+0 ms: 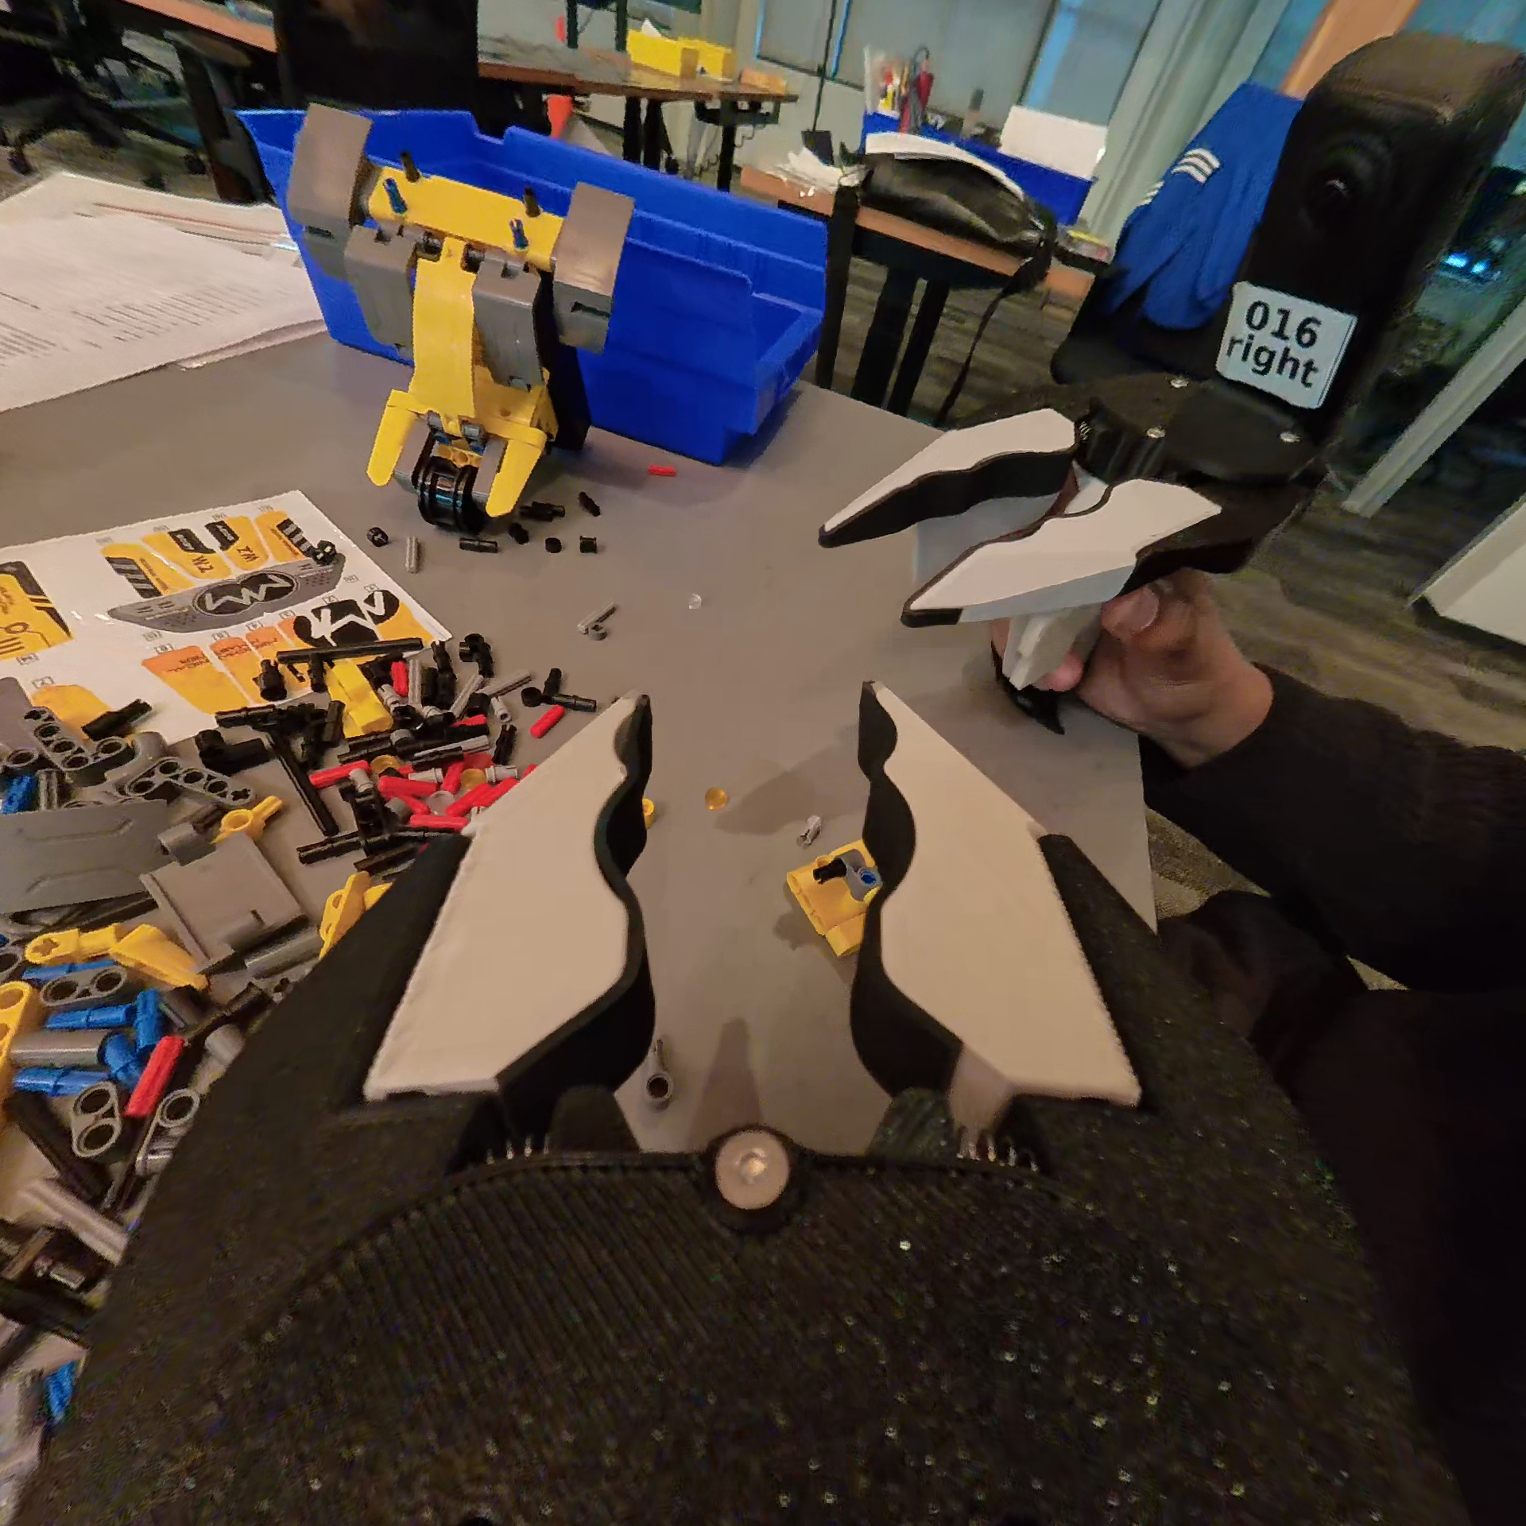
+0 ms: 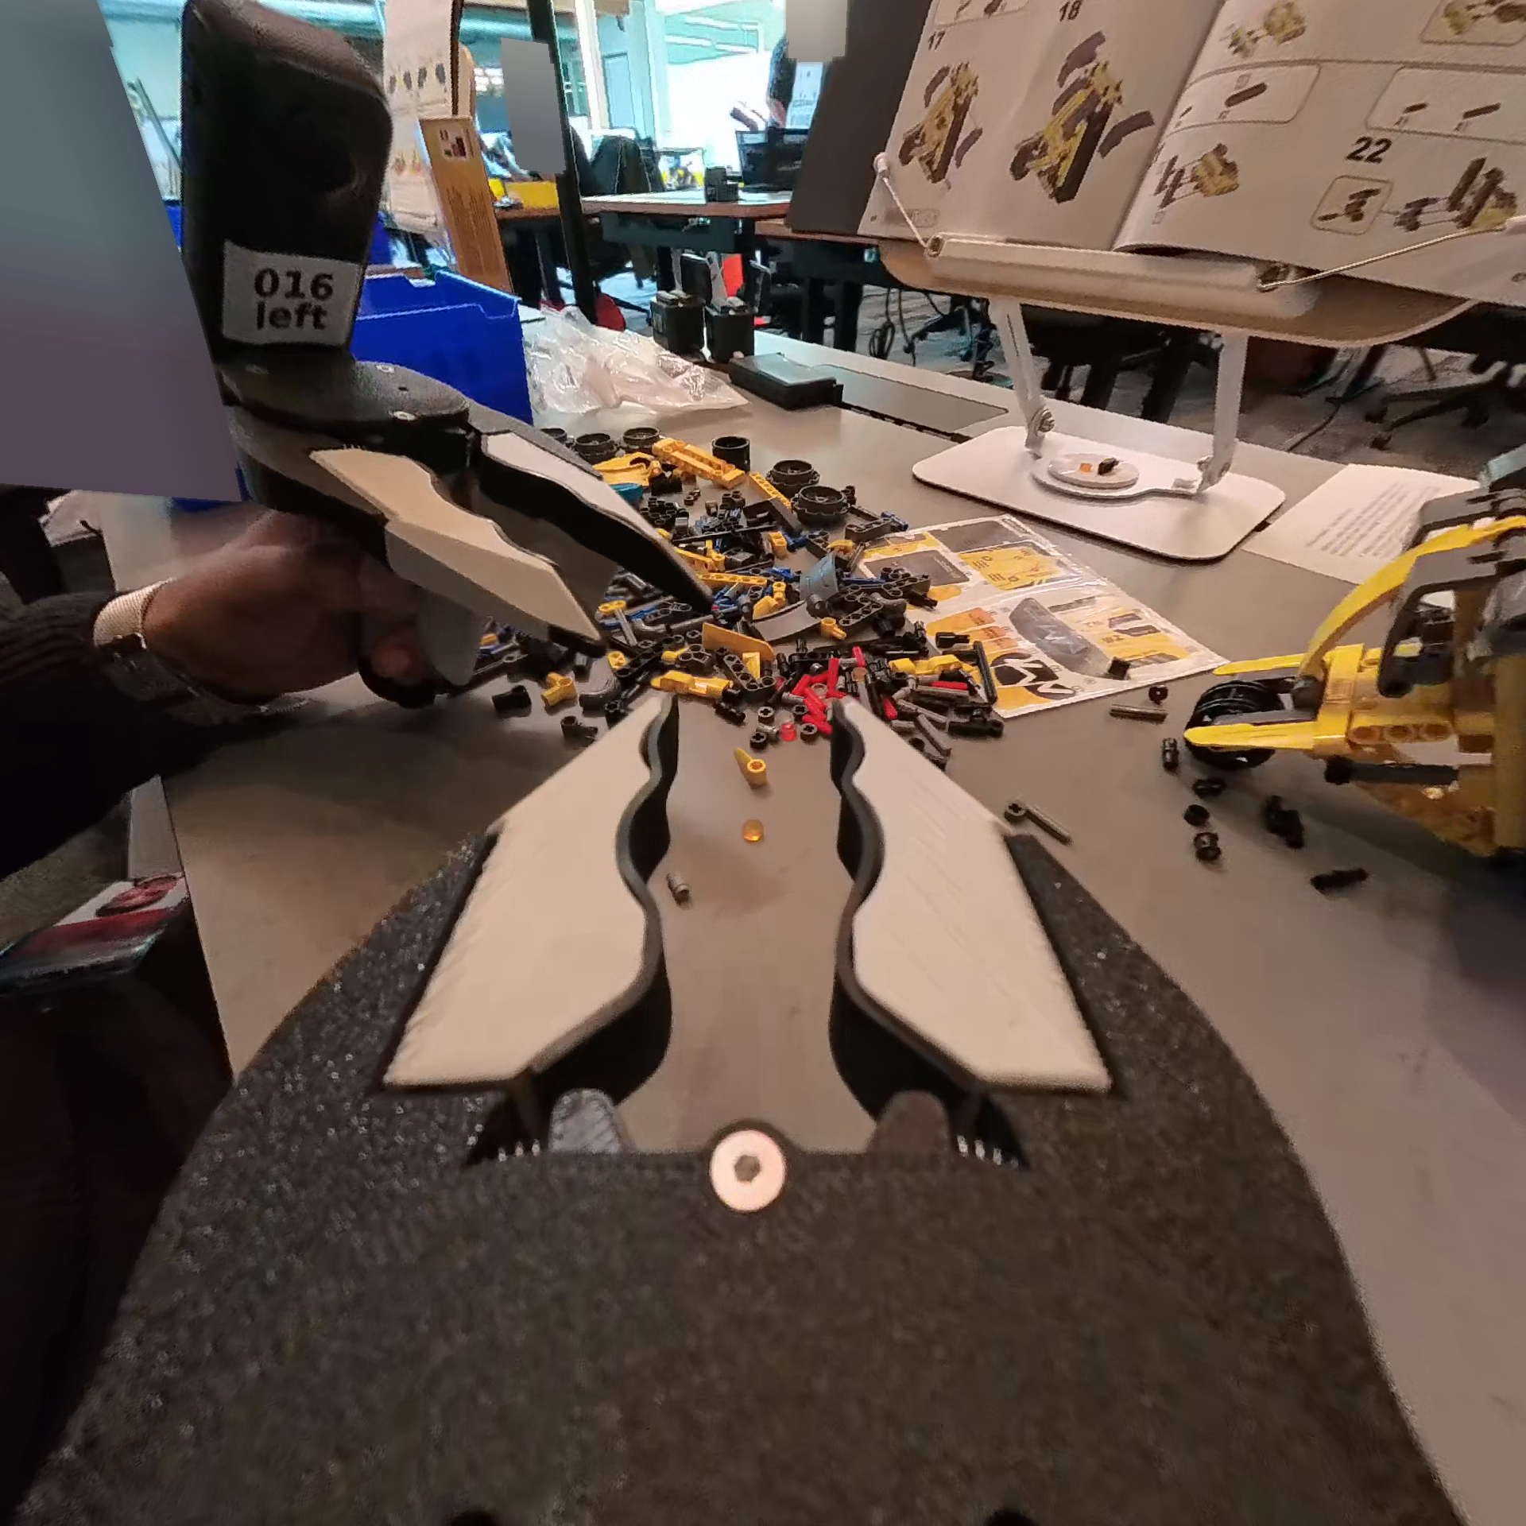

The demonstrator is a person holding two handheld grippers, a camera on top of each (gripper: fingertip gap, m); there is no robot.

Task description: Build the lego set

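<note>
My left gripper (image 1: 753,698) is open and empty, hovering low over the grey table (image 1: 743,578). Beneath it lie a small orange round stud (image 1: 716,797), a tiny grey pin (image 1: 809,828) and a small yellow sub-assembly (image 1: 834,896) by its right finger. My right gripper (image 2: 753,706) is open and empty above a yellow connector (image 2: 751,766), the orange stud (image 2: 752,830) and a grey pin (image 2: 679,888). A pile of loose building parts (image 2: 784,644) lies just beyond it. The right gripper (image 1: 867,575) also shows in the left wrist view, and the left gripper (image 2: 654,625) in the right wrist view.
A partly built yellow vehicle model (image 1: 462,330) leans against a blue bin (image 1: 702,272). A sticker sheet (image 1: 206,594) lies by the parts pile (image 1: 289,784). An instruction booklet (image 2: 1197,124) rests on a white stand (image 2: 1098,495). A plastic bag (image 2: 611,372) lies at the back.
</note>
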